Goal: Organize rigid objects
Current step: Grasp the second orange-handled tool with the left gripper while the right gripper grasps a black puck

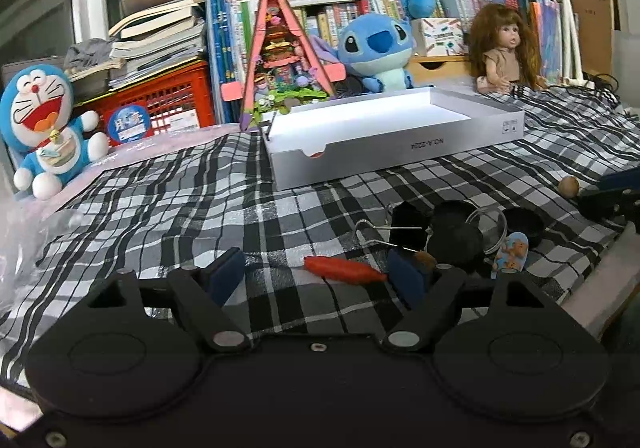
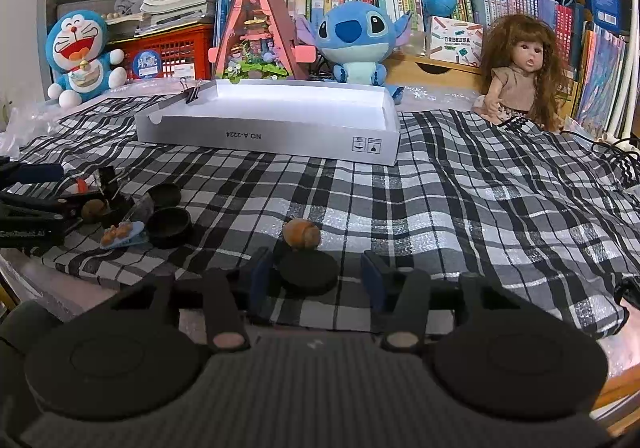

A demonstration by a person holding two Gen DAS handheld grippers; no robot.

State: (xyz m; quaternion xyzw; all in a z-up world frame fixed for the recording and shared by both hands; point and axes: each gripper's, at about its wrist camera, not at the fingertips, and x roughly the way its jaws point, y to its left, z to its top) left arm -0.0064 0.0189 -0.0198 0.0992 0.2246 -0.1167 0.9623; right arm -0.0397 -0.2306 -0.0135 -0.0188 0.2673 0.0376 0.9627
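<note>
My left gripper [image 1: 316, 276] sits low over the black-and-white checked cloth [image 1: 200, 208] with its fingers spread wide and nothing between them. The slim red carrot-shaped plastic piece [image 1: 344, 269] lies on the cloth in the gap, nearer the right finger [image 1: 408, 276], so I judge it the natural next pick. Just beyond that finger a small heap waits: a black binder clip with wire handles [image 1: 400, 224], a dark round ball [image 1: 456, 244], a black round cap [image 1: 524, 226] and a light-blue oval tag with a teddy-bear print [image 1: 512, 252]. They are bunched together, touching or overlapping, which will make singling one out awkward.

My right gripper [image 2: 316, 276] is also wide open and holds nothing. A flat black disc [image 2: 308, 272] lies between its fingers, close to the left finger [image 2: 260, 276], and a brown snail-shell-like piece [image 2: 302, 234] rests just beyond the disc. The approach is low and level, presumably so the fingers can close on the disc's rim.

The shallow white cardboard box lid [image 2: 264, 134] stands well ahead of both pairs of fingers, open side up; I take it for the collecting tray. A second black binder clip [image 2: 192, 92] is pinched on its far left wall, probably to stiffen that corner. I cannot see whether anything lies inside.
</note>
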